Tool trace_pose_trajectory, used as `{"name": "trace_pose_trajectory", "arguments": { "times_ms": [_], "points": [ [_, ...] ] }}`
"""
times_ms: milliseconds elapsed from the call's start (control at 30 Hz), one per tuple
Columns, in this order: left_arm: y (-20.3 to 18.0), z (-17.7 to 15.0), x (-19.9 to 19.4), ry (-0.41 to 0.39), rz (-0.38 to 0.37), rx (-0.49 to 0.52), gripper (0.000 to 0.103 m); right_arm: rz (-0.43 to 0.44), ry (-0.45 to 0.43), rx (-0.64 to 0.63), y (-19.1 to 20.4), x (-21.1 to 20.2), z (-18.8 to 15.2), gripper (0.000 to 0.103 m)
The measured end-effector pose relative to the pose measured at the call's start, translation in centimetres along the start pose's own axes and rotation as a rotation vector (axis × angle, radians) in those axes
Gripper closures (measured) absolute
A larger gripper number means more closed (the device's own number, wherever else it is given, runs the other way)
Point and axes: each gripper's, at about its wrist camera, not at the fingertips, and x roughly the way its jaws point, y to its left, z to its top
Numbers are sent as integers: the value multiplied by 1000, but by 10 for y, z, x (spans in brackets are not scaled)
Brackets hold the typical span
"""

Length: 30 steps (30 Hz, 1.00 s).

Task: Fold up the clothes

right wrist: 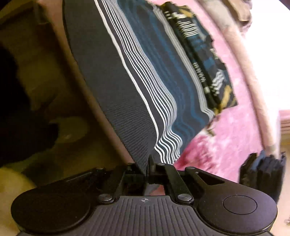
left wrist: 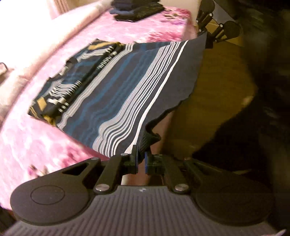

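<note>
A navy striped knit garment (left wrist: 116, 101) is lying across the pink mottled bedspread (left wrist: 54, 138), its near hem hanging past the bed's edge over the brown wooden floor (left wrist: 217, 101). A stack of dark folded clothes (left wrist: 137, 9) is sitting farther back on the bedspread, well apart from it.

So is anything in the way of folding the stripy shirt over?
Nothing visible. Both the left gripper and right gripper already pinch the stripy shirt's hem, and its far half lies bare. The folded pile sits well beyond.
</note>
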Motion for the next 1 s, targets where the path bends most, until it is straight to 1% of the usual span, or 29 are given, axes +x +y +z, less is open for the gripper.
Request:
{"name": "trace_pose_trajectory", "arguments": {
  "times_ms": [100,167,200,267,367,500,633,700,867,1000],
  "points": [
    [-15,-14,-15,3,-76,-36,100,58,48,6,21,-24,-6,102],
    [-7,-13,-22,-18,-81,-66,100,59,66,1,23,-41,-6,102],
    [3,-8,-25,-40,-71,-76,99,43,62,-2,19,-47,-3,102],
    [31,10,-33,-100,-21,-81,99,-19,47,10,-3,-61,7,102],
    [88,42,-41,-159,87,-127,99,-140,4,19,-55,-74,31,102],
    [166,84,-32,-140,204,-235,99,-214,-52,-43,-123,-70,68,102],
    [225,114,-12,-126,256,-326,99,-199,-73,-84,-184,-36,100,102],
    [249,124,5,-97,274,-366,99,-165,-89,-95,-211,-15,112,102],
    [302,139,58,-5,295,-475,99,-31,-138,-97,-277,55,137,102],
    [334,149,89,54,305,-530,99,66,-152,-115,-311,103,155,102]
  ]
}}
